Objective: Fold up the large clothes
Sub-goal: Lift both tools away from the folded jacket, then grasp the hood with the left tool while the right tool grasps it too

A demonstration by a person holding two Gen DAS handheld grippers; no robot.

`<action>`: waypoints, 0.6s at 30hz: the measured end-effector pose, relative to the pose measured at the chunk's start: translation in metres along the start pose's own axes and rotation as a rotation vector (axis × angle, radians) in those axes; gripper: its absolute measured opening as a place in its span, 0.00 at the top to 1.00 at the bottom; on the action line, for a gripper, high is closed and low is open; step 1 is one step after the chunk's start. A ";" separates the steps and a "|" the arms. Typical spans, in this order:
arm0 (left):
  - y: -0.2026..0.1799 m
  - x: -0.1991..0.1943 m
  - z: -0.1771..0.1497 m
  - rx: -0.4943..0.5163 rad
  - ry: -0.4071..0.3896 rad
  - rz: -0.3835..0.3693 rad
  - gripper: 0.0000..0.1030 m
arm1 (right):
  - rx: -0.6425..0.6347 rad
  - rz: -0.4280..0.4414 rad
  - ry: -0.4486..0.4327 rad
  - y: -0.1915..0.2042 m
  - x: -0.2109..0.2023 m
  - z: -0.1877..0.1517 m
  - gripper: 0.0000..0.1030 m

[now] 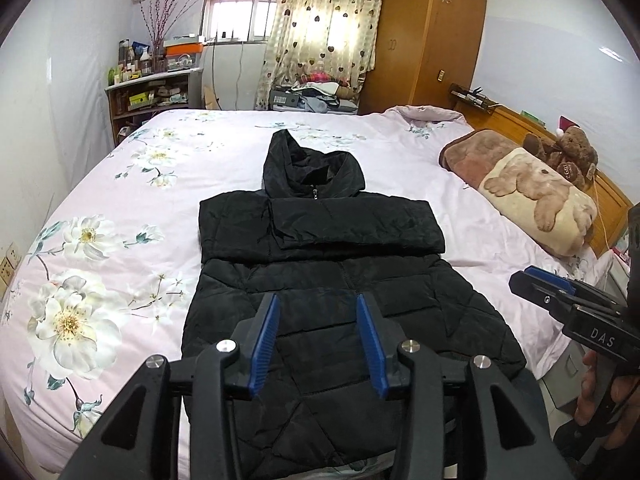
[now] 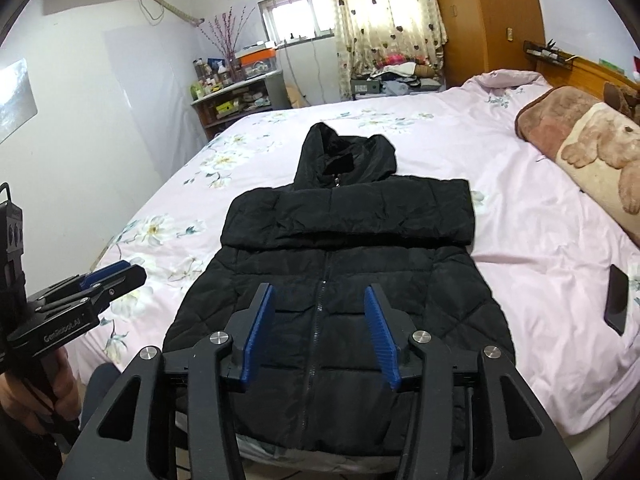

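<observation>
pink floral bed [image 1: 120,208] carries black jacket [image 1: 320,280] ahead of both released grippers, left gripper [image 1: 318,300], right gripper [image 2: 320,292]; bare sheet either side.

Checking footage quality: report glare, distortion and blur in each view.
Left wrist: window and curtain blown out, black vignette corners, bed edges bowed; sharp. Right wrist: same glare at the window, same bowing, jacket detail lost in black.

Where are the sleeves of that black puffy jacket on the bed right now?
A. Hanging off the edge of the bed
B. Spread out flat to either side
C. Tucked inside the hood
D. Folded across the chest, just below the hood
D: the sleeves lie as a band across the front of the black jacket, just below the hood, nothing sticking out sideways.
</observation>
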State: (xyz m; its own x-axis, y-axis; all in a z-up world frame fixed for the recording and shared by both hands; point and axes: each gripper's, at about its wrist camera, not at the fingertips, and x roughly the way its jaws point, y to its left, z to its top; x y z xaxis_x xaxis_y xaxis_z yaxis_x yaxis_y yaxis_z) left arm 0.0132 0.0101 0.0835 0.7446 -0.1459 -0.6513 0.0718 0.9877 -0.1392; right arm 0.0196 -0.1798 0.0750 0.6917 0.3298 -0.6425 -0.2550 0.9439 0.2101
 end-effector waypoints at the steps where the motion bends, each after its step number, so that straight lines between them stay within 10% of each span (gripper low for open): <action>1: -0.001 0.000 0.001 0.003 0.000 -0.001 0.58 | -0.002 -0.007 -0.004 0.000 -0.001 0.001 0.54; 18: 0.018 0.076 0.067 -0.018 0.038 -0.010 0.48 | 0.009 -0.016 0.043 -0.030 0.067 0.065 0.54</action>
State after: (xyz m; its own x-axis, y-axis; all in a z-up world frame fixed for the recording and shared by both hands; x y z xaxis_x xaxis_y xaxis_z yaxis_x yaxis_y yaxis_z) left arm 0.1153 0.0211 0.0817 0.7183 -0.1581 -0.6776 0.0666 0.9850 -0.1592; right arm 0.1176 -0.1844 0.0739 0.6662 0.3134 -0.6768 -0.2378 0.9493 0.2055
